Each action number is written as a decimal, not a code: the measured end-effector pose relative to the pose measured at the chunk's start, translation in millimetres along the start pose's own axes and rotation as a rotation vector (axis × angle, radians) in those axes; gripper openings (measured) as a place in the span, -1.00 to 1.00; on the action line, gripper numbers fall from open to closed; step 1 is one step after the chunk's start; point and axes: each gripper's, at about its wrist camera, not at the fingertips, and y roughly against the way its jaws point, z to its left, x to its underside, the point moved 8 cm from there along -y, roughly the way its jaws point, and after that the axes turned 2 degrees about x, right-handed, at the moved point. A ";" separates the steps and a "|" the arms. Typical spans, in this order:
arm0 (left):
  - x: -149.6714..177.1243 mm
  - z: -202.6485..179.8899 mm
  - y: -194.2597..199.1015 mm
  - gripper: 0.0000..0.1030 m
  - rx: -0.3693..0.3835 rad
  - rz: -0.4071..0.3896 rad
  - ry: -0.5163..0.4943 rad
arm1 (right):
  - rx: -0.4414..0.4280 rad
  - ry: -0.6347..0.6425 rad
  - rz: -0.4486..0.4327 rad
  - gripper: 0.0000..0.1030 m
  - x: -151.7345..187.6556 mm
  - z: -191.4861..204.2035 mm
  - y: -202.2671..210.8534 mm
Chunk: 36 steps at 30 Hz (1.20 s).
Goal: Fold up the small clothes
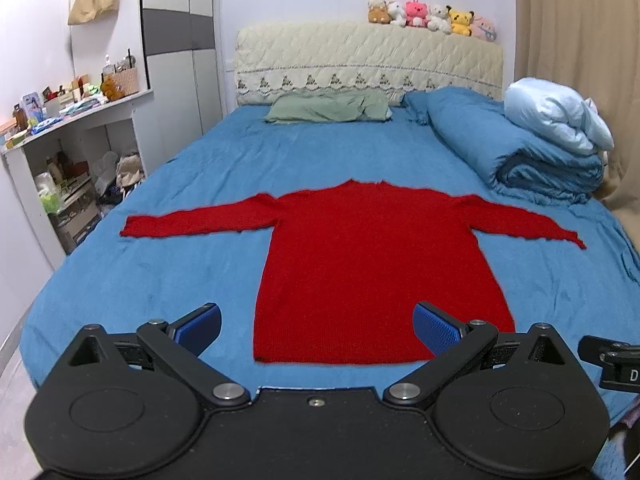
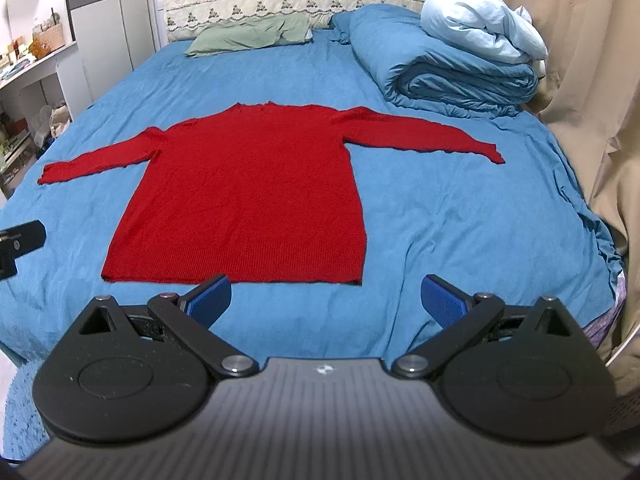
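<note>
A red long-sleeved sweater (image 1: 372, 264) lies flat on the blue bed sheet (image 1: 168, 264), body toward me, both sleeves spread out sideways, neck toward the headboard. It also shows in the right wrist view (image 2: 248, 192). My left gripper (image 1: 316, 326) is open and empty, held above the sweater's hem near the bed's front edge. My right gripper (image 2: 326, 298) is open and empty, held just in front of the hem's right part. Part of the right gripper shows at the left wrist view's right edge (image 1: 612, 360).
A rolled blue quilt (image 1: 516, 148) with a pale blue bundle (image 1: 556, 112) lies at the bed's back right. A green pillow (image 1: 328, 106) lies by the headboard. Cluttered shelves (image 1: 72, 152) stand left of the bed. A beige curtain (image 2: 600, 80) hangs at the right.
</note>
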 end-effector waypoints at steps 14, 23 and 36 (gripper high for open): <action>-135.9 -46.2 -163.6 1.00 0.124 -0.031 -0.009 | 0.139 -0.156 -0.033 1.00 -126.4 -85.0 -143.1; -190.7 -101.2 -290.9 1.00 0.136 0.063 -0.028 | 0.200 -0.310 -0.009 1.00 -206.0 -156.3 -282.0; -175.3 -182.8 -464.5 0.99 0.200 0.280 0.023 | 0.222 -0.517 0.029 1.00 -209.4 -259.4 -436.8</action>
